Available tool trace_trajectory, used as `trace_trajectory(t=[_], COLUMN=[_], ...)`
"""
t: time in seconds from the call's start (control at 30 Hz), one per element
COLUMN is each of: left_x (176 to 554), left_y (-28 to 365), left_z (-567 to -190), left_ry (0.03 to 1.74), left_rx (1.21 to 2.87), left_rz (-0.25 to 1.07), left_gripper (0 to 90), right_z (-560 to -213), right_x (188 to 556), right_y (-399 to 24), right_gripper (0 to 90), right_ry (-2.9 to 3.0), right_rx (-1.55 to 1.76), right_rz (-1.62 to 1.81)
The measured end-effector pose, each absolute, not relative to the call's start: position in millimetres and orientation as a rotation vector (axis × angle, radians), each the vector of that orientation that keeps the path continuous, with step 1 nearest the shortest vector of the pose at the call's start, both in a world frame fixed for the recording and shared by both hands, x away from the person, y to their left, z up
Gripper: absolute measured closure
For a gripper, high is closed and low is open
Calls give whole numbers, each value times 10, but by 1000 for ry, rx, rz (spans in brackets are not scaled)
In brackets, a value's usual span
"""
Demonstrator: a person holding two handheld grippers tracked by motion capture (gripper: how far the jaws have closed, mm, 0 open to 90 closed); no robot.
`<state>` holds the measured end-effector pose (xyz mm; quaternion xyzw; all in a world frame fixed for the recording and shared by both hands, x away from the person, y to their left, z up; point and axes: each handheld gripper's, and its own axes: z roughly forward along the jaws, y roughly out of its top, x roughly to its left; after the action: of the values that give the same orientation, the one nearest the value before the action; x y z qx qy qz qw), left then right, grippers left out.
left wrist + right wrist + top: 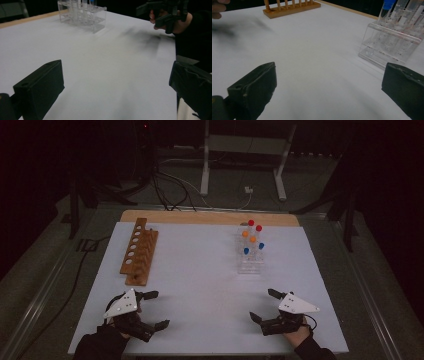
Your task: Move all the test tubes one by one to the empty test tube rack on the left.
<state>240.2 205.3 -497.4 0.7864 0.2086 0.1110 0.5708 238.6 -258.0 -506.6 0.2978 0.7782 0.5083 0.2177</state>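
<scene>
Test tubes with red, orange and blue caps stand upright in a clear plastic rack on the right half of the bench, toward its far edge, as we hold both tools low at the near edge. Across from it, near the far left corner, a wooden rack with a row of round holes lies lengthwise, its holes unfilled. Our left gripper rests by the near left corner, jaws spread wide with nothing between them but bare white surface. Our right gripper sits by the near right corner, likewise released and holding nothing, the clear rack just ahead of it and well apart from its jaws. From the right gripper view, one blue-capped tube rises at the clear rack's near end.
</scene>
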Motion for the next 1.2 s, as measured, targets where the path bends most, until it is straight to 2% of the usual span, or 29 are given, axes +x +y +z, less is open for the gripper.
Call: trace_trajectory(t=[0.23, 0.8, 1.2], left_x=[2394, 2417, 2413], left_y=[2061, 2067, 2066], left_z=[-4964, -4977, -4975], left_ry=[500, 501, 497], left_rx=[1848, 1844, 1840], left_rz=[309, 308, 305], left_gripper=[5, 5, 5], right_z=[-5063, -4938, -4533], right_x=[2388, 2372, 2412], right_y=[-2602, -2538, -2471], right_gripper=[0, 0, 0], right_ry=[2147, 2238, 2183], right_rx=[838, 923, 966], right_rz=[1407, 1373, 1354])
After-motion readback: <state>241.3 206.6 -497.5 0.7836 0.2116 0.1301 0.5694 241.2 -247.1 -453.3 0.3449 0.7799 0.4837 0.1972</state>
